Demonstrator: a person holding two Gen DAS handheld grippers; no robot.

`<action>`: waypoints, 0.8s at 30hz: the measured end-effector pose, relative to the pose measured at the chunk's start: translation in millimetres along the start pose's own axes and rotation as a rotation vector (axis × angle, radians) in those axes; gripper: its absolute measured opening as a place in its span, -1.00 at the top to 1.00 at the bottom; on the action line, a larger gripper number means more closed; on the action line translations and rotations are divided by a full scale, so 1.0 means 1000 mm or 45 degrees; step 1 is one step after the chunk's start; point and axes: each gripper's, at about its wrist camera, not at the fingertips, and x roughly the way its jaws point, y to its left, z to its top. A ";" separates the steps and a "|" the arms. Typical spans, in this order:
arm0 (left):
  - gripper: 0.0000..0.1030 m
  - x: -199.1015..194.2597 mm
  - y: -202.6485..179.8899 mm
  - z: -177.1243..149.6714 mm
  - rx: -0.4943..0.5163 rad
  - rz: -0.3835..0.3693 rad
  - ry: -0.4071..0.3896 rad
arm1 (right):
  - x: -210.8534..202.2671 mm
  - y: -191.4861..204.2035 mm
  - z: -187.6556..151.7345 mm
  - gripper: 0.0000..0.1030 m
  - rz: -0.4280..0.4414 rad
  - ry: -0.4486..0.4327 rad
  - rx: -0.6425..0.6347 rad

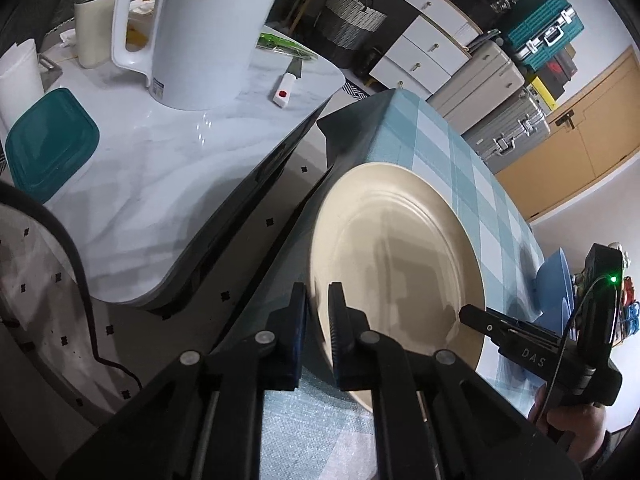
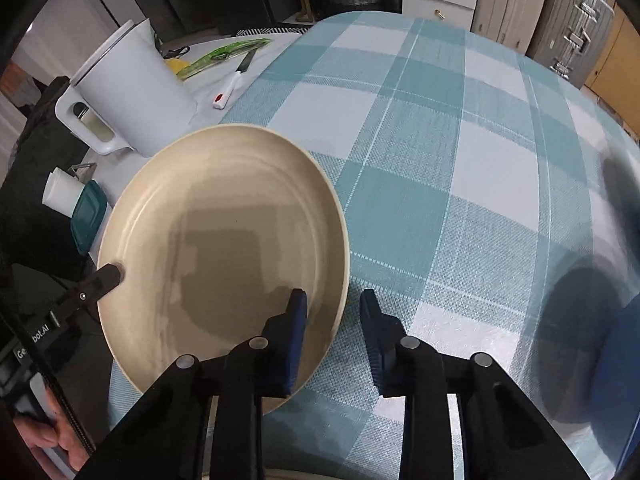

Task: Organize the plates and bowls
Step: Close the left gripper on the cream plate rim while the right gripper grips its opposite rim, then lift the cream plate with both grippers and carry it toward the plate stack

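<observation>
Gripping the cream plate [image 1: 400, 248] by its near rim, our left gripper [image 1: 318, 300] pinches it above the checked tablecloth [image 2: 460, 184]; our right gripper [image 2: 334, 304] straddles the opposite rim, fingers apart, not pressing.

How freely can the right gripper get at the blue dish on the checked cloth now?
Probably yes: only bare checked cloth lies between the right gripper and the blue dish. However, its jaws straddle the beige plate's rim, so it must leave that first.
</observation>
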 end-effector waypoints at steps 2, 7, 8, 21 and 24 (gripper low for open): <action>0.84 0.003 -0.001 -0.001 0.005 0.002 0.018 | -0.001 0.000 0.000 0.65 0.002 -0.005 0.001; 0.84 0.005 -0.001 -0.003 0.005 0.010 0.027 | -0.004 -0.004 -0.001 0.76 0.008 0.001 0.013; 0.84 0.006 -0.002 -0.003 0.003 0.007 0.027 | -0.004 -0.004 -0.001 0.77 0.007 -0.002 0.013; 0.84 0.008 -0.007 -0.006 0.041 0.020 0.046 | -0.011 -0.008 -0.005 0.84 -0.031 -0.015 -0.020; 0.84 0.010 -0.010 -0.007 0.054 0.019 0.056 | -0.010 -0.013 -0.005 0.84 -0.018 -0.008 -0.001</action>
